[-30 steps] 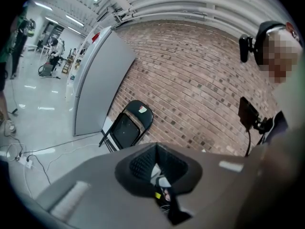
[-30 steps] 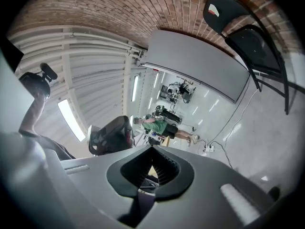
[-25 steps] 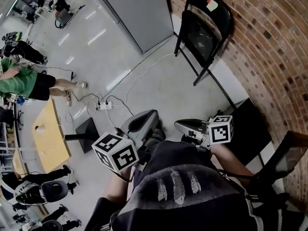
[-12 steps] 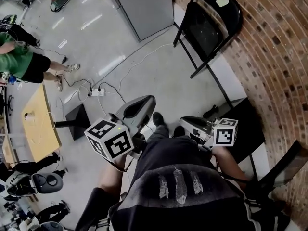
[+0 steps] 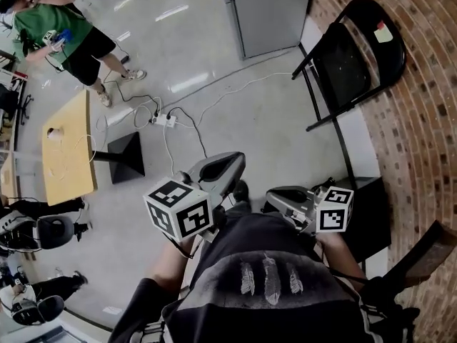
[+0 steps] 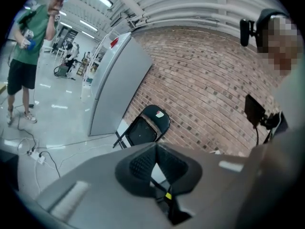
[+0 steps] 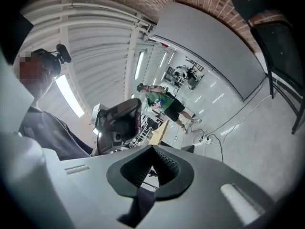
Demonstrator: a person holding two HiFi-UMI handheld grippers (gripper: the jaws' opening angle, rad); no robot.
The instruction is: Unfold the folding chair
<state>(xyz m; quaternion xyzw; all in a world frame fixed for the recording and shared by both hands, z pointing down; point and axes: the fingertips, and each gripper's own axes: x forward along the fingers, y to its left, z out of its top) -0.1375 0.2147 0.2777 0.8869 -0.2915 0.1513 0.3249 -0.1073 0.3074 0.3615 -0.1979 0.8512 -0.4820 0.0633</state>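
Left claw (image 6: 156, 148) and right claw (image 7: 152, 150) pinched together, empty — folding chair (image 5: 348, 66) leans against brick wall (image 5: 421, 127).

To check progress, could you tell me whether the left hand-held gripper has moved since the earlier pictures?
Yes. The left hand-held gripper now sits further from the power strip, lower in the head view, though the camera swung too.

folding chair (image 5: 348, 66) black (pale sticker (image 5: 383, 32)) | wall (image 5: 425, 127) red brick | table (image 5: 66, 152) tan
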